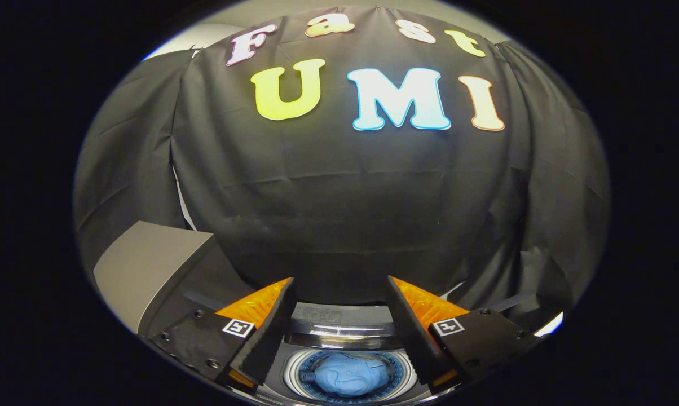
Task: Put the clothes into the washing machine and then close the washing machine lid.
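My gripper (pixel 339 293) stands wide open, nothing between the fingers; both tips point forward at the booth wall, high over the machine. Down in the gap between the fingers I see the washing machine (pixel 345 338), its round drum mouth uncovered. The blue garment (pixel 348 373) lies bunched inside the drum, so I judge the loading step done and the closing step pending. Deciding relation: the lid (pixel 342 329) appears to be the glossy band standing at the far rim of the drum, just ahead of and below my fingertips; its hinge line would run crosswise to my fingers. I cannot confirm its edges. Next move calls for descending forward to that band.
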The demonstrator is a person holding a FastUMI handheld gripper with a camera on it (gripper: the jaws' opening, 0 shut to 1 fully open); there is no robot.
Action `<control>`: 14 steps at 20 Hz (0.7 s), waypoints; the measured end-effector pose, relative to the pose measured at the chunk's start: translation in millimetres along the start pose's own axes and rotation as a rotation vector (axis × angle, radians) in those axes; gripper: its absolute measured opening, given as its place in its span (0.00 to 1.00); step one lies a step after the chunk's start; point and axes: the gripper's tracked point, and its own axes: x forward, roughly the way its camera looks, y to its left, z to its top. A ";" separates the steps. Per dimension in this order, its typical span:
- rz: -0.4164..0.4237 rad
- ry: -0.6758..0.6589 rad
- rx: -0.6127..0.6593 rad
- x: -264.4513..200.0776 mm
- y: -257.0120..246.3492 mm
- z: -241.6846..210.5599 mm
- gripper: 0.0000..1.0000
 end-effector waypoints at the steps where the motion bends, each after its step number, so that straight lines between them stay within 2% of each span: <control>1: -0.001 -0.010 0.001 -3.6 0.2 -1.9 0.99; 14: -0.009 -0.089 0.000 -43.0 5.9 -36.0 0.98</control>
